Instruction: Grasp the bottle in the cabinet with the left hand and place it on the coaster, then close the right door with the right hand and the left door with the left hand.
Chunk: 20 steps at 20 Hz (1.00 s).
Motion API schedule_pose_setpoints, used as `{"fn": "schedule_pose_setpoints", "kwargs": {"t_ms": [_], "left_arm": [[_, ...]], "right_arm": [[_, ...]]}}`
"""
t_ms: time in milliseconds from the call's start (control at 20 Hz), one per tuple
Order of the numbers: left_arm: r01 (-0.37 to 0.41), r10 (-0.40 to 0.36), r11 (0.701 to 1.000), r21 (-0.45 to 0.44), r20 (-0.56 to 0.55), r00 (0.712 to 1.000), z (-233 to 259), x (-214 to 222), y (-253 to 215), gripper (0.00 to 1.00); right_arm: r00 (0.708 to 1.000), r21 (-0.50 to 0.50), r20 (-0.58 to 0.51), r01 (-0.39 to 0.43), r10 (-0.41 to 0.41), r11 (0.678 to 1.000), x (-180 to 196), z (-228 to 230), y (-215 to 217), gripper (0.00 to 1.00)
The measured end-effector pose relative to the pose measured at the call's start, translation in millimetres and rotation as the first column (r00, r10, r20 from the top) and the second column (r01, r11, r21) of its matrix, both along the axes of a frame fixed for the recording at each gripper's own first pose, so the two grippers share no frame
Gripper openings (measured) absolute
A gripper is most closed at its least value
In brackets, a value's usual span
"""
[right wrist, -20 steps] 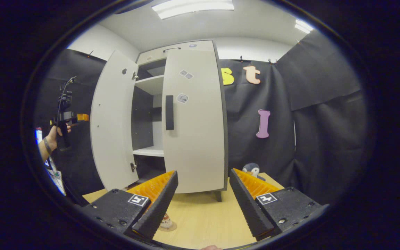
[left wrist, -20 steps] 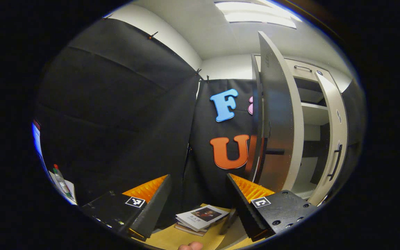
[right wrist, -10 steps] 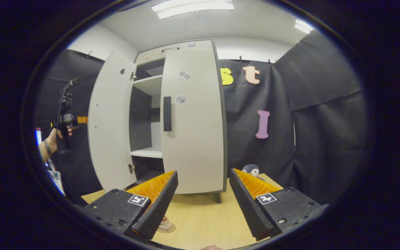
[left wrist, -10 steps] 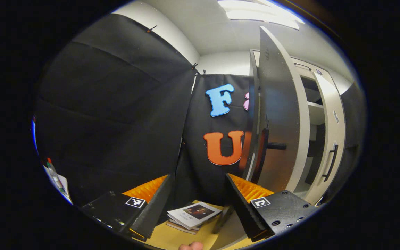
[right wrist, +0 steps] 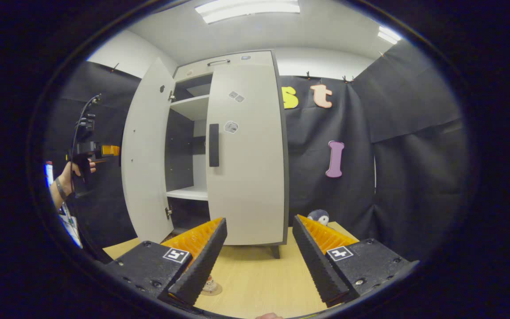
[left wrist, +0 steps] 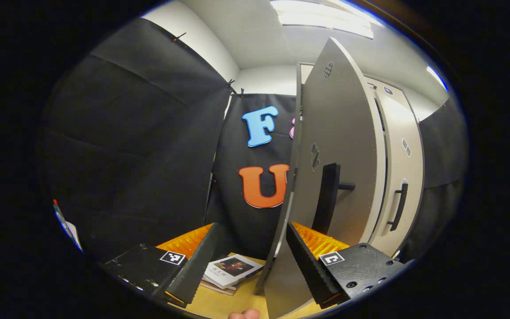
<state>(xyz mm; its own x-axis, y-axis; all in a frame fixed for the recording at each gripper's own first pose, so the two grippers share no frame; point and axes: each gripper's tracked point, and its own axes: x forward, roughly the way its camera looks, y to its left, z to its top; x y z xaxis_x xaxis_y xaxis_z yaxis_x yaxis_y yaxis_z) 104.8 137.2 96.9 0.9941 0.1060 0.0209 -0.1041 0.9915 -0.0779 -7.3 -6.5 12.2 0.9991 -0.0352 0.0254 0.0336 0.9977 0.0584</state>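
Swung further shut, left door (left wrist: 343, 146) nears left gripper (left wrist: 246, 261), jaws spread.

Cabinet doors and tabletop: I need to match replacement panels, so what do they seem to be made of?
The cabinet doors look like laminated board, matte off-white with dark edging, flat and grainless. Their handles look like dark plastic or painted metal; hard to tell. The tabletop looks like light wood-grain laminate or veneer, with a faint sheen.
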Motion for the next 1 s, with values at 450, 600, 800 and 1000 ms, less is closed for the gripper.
{"fn": "schedule_pose_setpoints", "kwargs": {"t_ms": [450, 600, 800, 1000], "left_arm": [[0.092, -0.092, 0.996, -0.018, 0.022, 0.996, 1.3, 17.3, -40.3, 0.91], [0.073, -0.074, 0.997, 0.006, 0.034, 0.997, 8.2, 10.7, -32.1, 0.99], [0.045, -0.048, 0.998, 0.045, 0.060, 0.997, 16.1, -2.7, -31.9, 0.99], [0.050, -0.052, 0.998, 0.044, 0.065, 0.997, 15.2, -27.7, -31.9, 0.99]], "right_arm": [[0.998, 0.000, 0.014, 0.063, -0.063, 0.998, -12.9, 5.0, -22.6, 0.98], [0.997, 0.012, 0.009, 0.081, -0.081, 0.997, -16.7, 2.7, -27.9, 0.98], [0.997, 0.028, -0.007, 0.072, -0.072, 0.997, -13.7, -2.7, -24.6, 0.98], [0.999, 0.017, -0.010, 0.038, -0.038, 0.999, -6.4, -2.0, -14.5, 0.98]]}}
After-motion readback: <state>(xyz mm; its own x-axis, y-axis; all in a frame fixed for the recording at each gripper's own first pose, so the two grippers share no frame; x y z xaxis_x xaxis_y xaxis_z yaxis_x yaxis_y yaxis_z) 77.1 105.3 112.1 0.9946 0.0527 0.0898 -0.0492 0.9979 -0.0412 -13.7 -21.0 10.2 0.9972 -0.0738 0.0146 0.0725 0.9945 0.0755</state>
